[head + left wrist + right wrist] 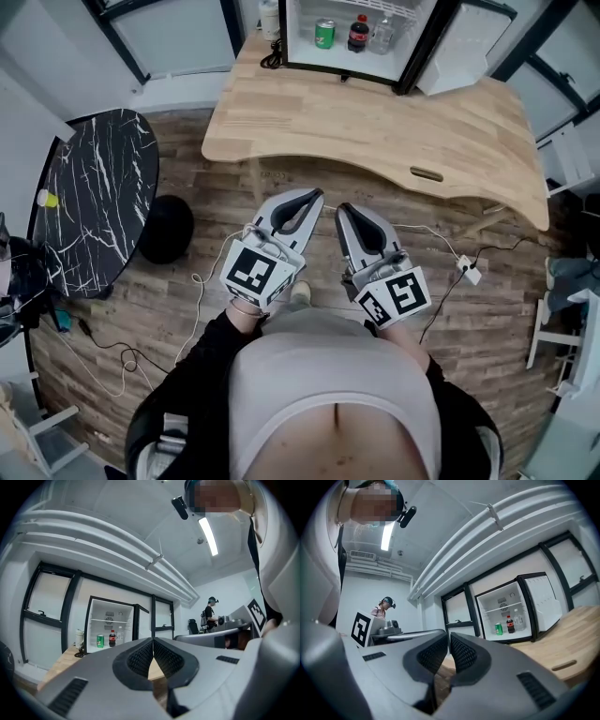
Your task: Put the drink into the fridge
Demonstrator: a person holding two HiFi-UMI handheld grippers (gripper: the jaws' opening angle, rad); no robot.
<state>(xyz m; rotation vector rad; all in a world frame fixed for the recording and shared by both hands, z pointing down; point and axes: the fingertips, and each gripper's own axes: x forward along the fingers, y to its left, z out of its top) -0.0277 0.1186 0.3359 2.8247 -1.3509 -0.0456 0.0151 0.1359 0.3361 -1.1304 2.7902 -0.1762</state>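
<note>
A small fridge (342, 62) stands open at the far edge of the wooden table (375, 131), its door (459, 52) swung to the right. Inside it stand a green can (324, 34), a dark cola bottle (358, 34) and a clear bottle (382, 36); the left gripper view also shows the can (100, 641) and cola bottle (112, 638). My left gripper (316, 194) and right gripper (342, 208) hover side by side close to my body, short of the table's near edge, pointing at the fridge. Both are shut and hold nothing (153, 640) (449, 634).
A round black marble table (94, 197) and a black stool (166, 228) stand to the left on the wood floor. Cables (450, 253) trail under the table's near edge. A white jug (270, 19) sits left of the fridge. Another person (211, 616) stands far off.
</note>
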